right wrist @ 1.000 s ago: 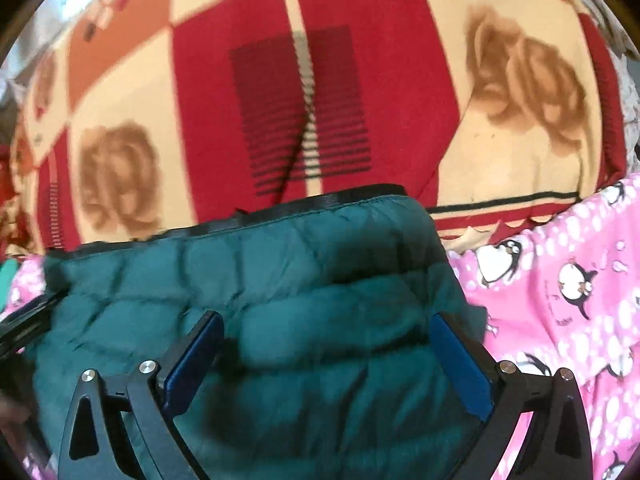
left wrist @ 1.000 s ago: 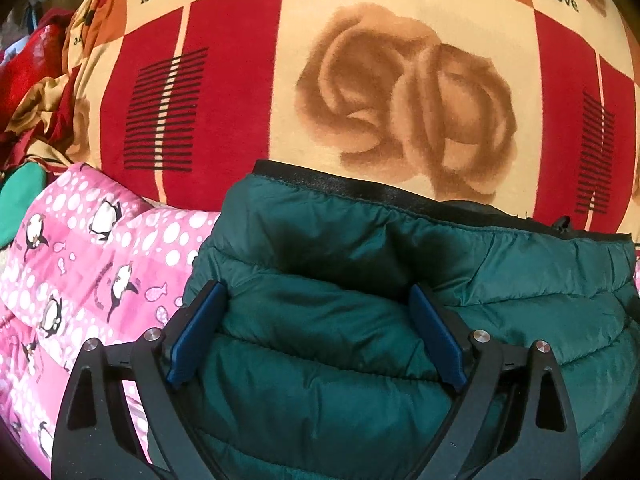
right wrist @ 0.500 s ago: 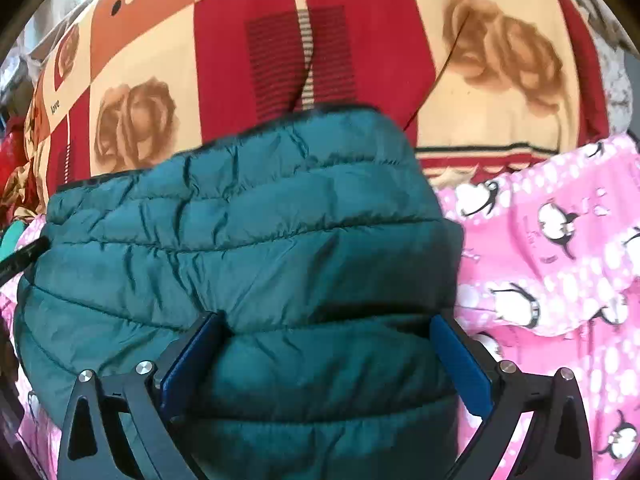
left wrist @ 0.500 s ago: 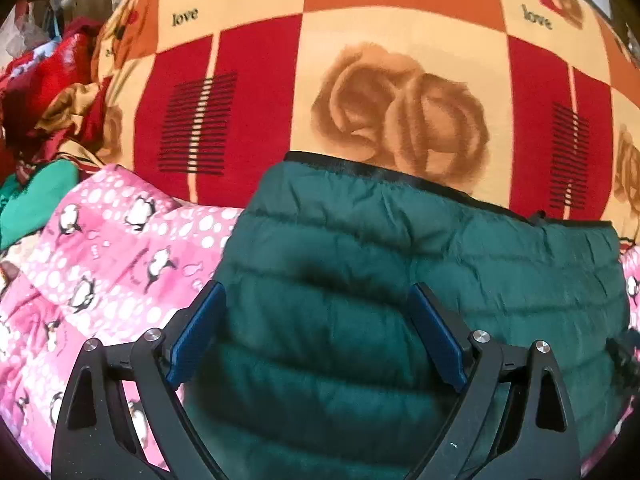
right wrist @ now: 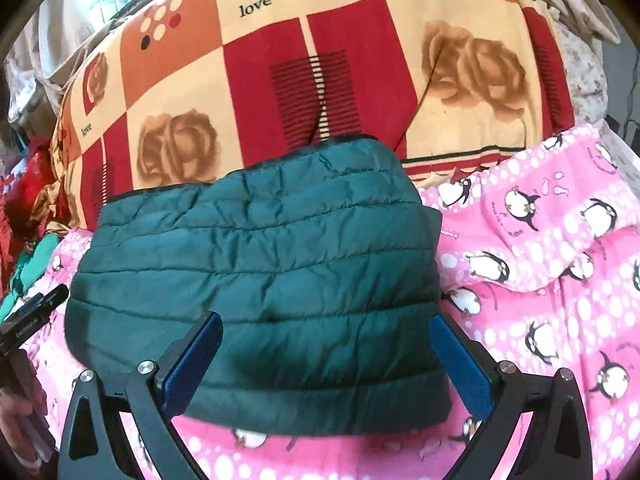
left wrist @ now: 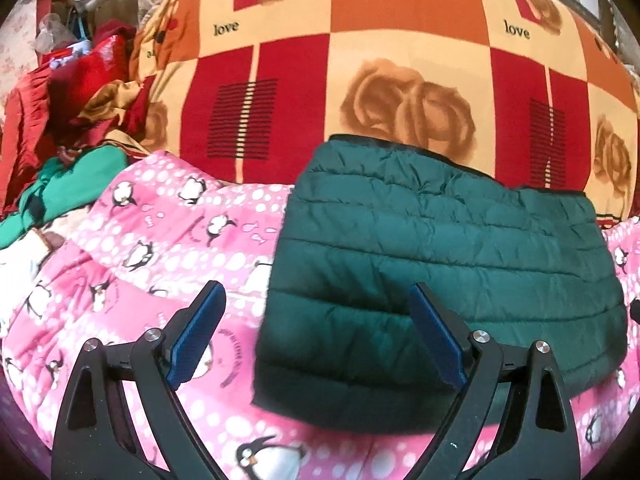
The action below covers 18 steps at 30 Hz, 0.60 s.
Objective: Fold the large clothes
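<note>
Folded dark green quilted puffer jacket [left wrist: 448, 264] lies centre frame on pink penguin-print blanket [left wrist: 168, 248]; 2 grippers, left gripper [left wrist: 316, 336] and right gripper [right wrist: 326, 364], hover wide open, empty, likely released.

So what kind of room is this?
Probably a bedroom at home: a folded green jacket lies on a pink penguin blanket over a rose-print quilt, with clothes piled at the side.

The jacket [right wrist: 256, 280] is showing quilted, slightly glossy green cloth. The penguin blanket [left wrist: 160, 240] is looking like soft matt fleece, as is the rose blanket [left wrist: 400, 80]. The hand-held gripper [left wrist: 316, 336] is showing matt black plastic, blue pads [left wrist: 196, 336], shiny metal screws.
</note>
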Available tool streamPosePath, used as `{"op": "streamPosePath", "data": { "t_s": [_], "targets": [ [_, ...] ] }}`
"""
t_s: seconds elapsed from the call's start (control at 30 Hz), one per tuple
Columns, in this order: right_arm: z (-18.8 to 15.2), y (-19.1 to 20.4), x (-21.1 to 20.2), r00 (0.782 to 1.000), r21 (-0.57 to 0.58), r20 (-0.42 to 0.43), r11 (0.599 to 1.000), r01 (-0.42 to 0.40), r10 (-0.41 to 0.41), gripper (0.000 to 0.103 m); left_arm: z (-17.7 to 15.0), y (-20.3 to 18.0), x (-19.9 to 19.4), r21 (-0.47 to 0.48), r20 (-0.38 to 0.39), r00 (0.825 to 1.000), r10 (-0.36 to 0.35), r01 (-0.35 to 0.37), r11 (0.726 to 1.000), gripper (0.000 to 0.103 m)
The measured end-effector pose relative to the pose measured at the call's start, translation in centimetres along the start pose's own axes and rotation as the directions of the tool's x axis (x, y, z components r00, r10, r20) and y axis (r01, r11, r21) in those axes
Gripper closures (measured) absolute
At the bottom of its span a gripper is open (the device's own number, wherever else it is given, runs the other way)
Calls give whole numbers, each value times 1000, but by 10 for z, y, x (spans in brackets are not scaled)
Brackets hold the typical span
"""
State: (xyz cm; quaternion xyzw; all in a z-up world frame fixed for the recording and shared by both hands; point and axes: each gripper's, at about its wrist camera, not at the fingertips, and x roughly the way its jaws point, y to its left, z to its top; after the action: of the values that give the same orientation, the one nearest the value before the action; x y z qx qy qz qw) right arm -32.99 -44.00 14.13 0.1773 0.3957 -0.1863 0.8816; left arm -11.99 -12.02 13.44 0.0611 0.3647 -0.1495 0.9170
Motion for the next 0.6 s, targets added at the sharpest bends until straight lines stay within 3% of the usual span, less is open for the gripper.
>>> {"op": "streamPosePath", "data": {
  "t_s": [0.2,0.37,0.47,0.6],
  "targets": [
    [-3,17,-19,999,1,-17,1000,30,-30,1,1,7,-10,2,14,999,-31,31,1000,11],
    [7,28,-40,994,37,12,993,110,-110,1,0,11,8,-58,-18,992,-121,120,991,11],
    [11,31,-42,991,85,-7,987,135,-135,1,3,12,22,-95,-53,979,-198,193,977,11],
    [17,37,-34,989,75,-20,986,146,-145,1,1,9,32,-68,-54,982,-182,178,982,11]
  ]
}}
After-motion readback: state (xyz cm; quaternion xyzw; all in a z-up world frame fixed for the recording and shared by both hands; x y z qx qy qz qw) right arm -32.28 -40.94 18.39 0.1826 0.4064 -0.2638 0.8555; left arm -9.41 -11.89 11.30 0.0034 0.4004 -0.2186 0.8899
